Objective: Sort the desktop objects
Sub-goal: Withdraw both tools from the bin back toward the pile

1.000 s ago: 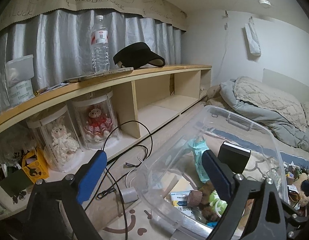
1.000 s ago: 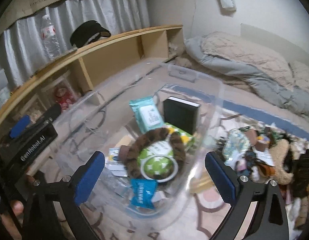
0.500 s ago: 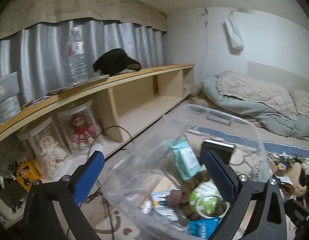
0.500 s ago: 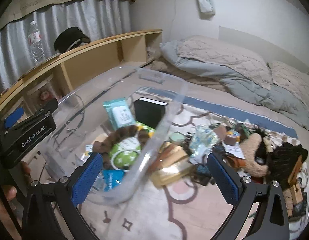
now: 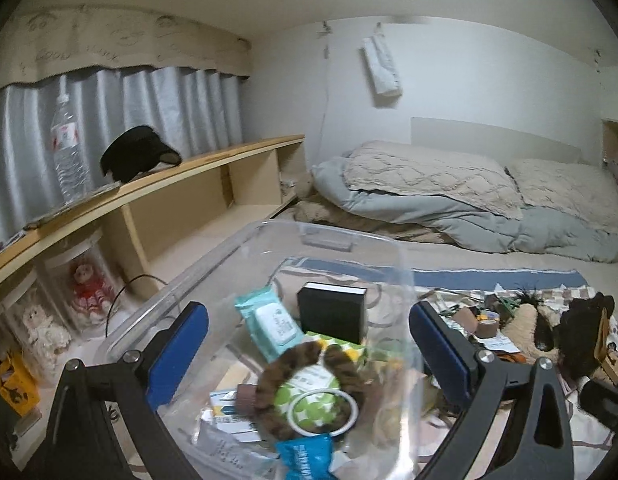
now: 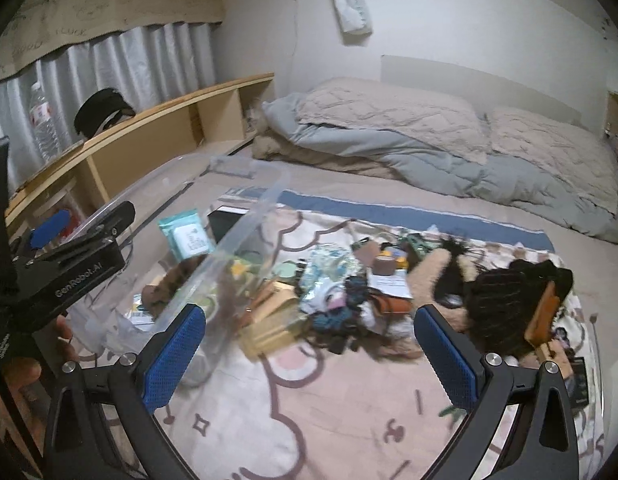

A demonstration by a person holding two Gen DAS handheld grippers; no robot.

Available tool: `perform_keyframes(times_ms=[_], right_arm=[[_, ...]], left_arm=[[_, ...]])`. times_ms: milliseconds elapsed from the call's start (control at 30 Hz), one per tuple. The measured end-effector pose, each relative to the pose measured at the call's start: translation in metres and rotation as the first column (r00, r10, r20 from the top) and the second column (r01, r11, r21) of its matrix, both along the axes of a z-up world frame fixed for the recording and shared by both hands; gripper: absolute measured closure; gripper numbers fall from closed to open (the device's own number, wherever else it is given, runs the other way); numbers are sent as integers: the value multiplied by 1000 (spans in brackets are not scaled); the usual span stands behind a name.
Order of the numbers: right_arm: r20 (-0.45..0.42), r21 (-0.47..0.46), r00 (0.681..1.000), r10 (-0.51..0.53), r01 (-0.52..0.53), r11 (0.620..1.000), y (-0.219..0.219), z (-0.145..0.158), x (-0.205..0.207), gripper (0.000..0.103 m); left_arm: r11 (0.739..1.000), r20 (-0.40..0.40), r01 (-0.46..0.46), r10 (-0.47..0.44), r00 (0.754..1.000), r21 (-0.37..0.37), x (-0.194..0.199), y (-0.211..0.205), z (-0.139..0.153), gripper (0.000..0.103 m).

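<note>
- Clear plastic bin [image 5: 269,264], rounded corners, holds a matte black box [image 5: 333,318] at 12 o'clock
- Left gripper [image 5: 309,354] and right gripper [image 6: 311,356]: blue-padded jaws spread wide, empty, angled downward

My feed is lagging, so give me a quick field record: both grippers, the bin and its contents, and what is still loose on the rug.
left gripper: open, empty, above the bin
right gripper: open, empty, above the rug
clear plastic bin: on the floor beside the low shelf
in bin: wet wipes pack, black box, brown furry headband, green patterned round tin, blue packet
loose pile: right of the bin, includes tape roll, black knit item
</note>
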State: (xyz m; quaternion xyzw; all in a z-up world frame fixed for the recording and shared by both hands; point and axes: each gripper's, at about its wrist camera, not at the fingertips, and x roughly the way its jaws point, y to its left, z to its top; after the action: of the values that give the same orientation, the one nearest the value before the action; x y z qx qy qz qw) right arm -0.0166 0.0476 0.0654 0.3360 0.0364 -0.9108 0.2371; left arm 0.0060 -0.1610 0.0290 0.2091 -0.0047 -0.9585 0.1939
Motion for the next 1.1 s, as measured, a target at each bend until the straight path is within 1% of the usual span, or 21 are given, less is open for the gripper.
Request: perform_keyframes(times_ms=[167,267,500,633,733,867,1100], right_arm=[[-9,-16,999,-45,45,999,36,3,-2,0],[-26,-35,997,-66,66,997,57,8,-2,0],[-27,-109,992,-126,122,987,105,14,-4,0],[12,-168,989,-147,147,975,131,14,-10,0],[22,-194,983,-180,181,964,149,13,-13,0],[41,-230,979,-200,204,951,168,12,-18,0],[63,-269,976,-206,216,939,183,10,-23,0]], left_arm=[[995,-5,94,-94,996,42,-8,25,0,2],[981,-4,179,-179,984,74,-13,41,3,2],[960,-30,268,-267,963,77,-15,81,6,2],[945,-41,312,-310,950,100,-18,100,4,2],[941,-28,327,-326,945,84,-23,114,0,2],[943,-11,330,-330,944,41,-29,130,-8,2],[924,22,382,-382,924,-7,-36,155,-24,2]])
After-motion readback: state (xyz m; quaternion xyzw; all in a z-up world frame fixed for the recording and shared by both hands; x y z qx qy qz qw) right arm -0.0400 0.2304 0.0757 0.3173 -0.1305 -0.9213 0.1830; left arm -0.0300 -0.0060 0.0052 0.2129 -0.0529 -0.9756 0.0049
